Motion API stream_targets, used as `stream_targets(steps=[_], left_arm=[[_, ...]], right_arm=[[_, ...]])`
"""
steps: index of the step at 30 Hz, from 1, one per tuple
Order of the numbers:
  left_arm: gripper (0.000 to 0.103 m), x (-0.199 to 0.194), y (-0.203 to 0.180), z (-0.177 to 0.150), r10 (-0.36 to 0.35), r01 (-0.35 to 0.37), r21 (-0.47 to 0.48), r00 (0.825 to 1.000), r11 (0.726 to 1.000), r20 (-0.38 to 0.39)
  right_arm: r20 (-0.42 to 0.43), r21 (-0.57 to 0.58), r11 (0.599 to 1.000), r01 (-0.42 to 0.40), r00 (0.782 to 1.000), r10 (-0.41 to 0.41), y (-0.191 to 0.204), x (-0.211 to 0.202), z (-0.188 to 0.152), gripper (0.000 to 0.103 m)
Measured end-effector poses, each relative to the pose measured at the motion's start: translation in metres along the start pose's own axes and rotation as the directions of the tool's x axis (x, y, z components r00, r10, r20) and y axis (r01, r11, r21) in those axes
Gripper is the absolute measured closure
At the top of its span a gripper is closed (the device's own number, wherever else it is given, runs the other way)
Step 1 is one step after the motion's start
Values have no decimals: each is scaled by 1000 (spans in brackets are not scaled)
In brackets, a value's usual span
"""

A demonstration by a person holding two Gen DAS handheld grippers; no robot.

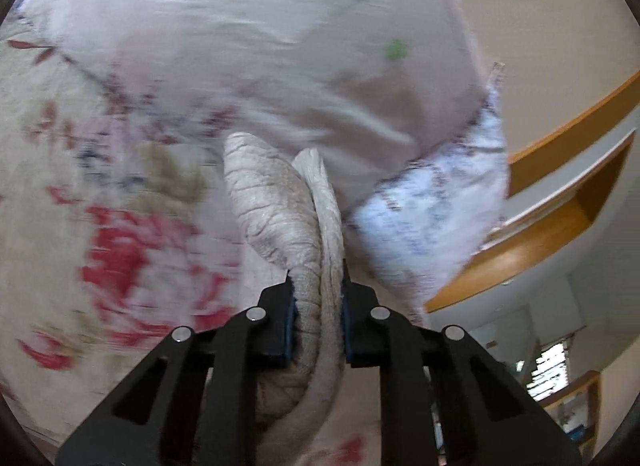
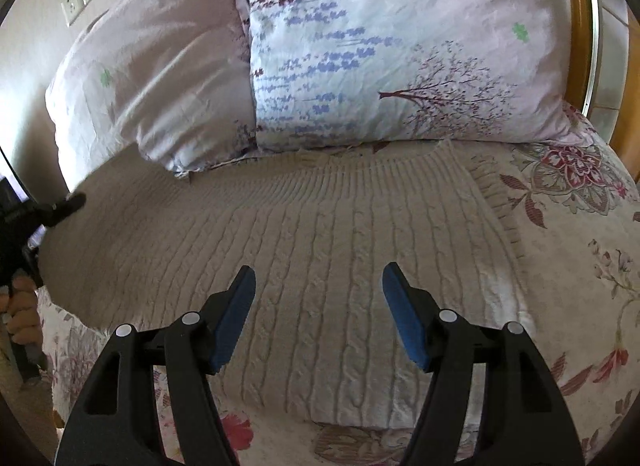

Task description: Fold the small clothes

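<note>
Left claw [image 1: 318, 298] clamps a fold of the cream cable-knit sweater [image 2: 304, 250]; right claw [image 2: 319, 306] spread wide above it on the floral bed [image 2: 580, 250]

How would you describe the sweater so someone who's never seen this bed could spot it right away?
Start at the two pillows at the head of the bed. Just below them the sweater lies spread on the floral bedspread, under the open right gripper, with one edge pinched in the left gripper. It is the only plain beige cable-knit piece; everything around it is printed with flowers.
</note>
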State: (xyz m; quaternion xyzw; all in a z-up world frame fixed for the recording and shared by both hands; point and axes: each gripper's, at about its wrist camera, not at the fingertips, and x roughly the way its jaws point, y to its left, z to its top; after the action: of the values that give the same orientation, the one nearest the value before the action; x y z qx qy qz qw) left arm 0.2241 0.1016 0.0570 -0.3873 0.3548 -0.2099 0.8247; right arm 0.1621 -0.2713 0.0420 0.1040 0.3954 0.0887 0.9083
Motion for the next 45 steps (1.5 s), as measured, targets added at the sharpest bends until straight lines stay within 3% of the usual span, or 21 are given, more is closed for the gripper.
stream_targets(steps=[4,8,12,15,18,22,23,26,29,35,40,41,42,45], left_arm=[[87,23,-37,-10,-75,76,25,997,997,-14],[87,63,-63,-34,-122,126,48,989,991,-81],[87,104,-72,-67,-113,126,68,979,990,-172],[87,132,-69,-88,-68,90,81,968,993,-241],[83,136,-74,-91,-44,79,133,967,988,-250],[67,117,-76,-84,-155,188,90,944,978,-292],[65,108,-76,-82,-159,191,93,948,977,-276],[48,70,-67,-71,-109,127,129,985,984,-134],[42,49,-54,-61,13,-9,139,999,990,-30],[40,61,-31,-62,152,-138,143,984,980,-96],[40,78,-23,-76,150,-125,166,978,978,-147],[40,80,-24,-77,138,-111,169,978,979,-155],[40,82,-25,-78,129,-101,173,978,980,-165],[40,87,-29,-81,127,-92,196,977,976,-173]], right_arm=[[13,18,1000,7,1000,-8,-11,-5,-1,35],[17,37,999,19,1000,-20,-24,-6,-3,35],[8,60,998,36,999,-36,-37,-4,-6,35],[5,80,996,44,999,-45,-46,-4,-8,35],[8,112,993,32,999,-33,-52,-5,-5,35],[27,148,987,-67,998,63,-51,-11,2,35],[31,156,983,-97,995,93,-51,-12,6,35],[23,211,950,-229,973,229,-52,-11,15,35],[-25,292,897,-333,934,355,-52,5,25,36],[-144,361,869,-339,900,411,-42,40,25,44],[-165,389,852,-349,884,438,-39,55,20,51],[-160,401,835,-376,869,468,-39,57,21,59],[-157,421,812,-404,849,504,-38,60,21,60],[-160,425,816,-393,854,494,-36,71,24,60]])
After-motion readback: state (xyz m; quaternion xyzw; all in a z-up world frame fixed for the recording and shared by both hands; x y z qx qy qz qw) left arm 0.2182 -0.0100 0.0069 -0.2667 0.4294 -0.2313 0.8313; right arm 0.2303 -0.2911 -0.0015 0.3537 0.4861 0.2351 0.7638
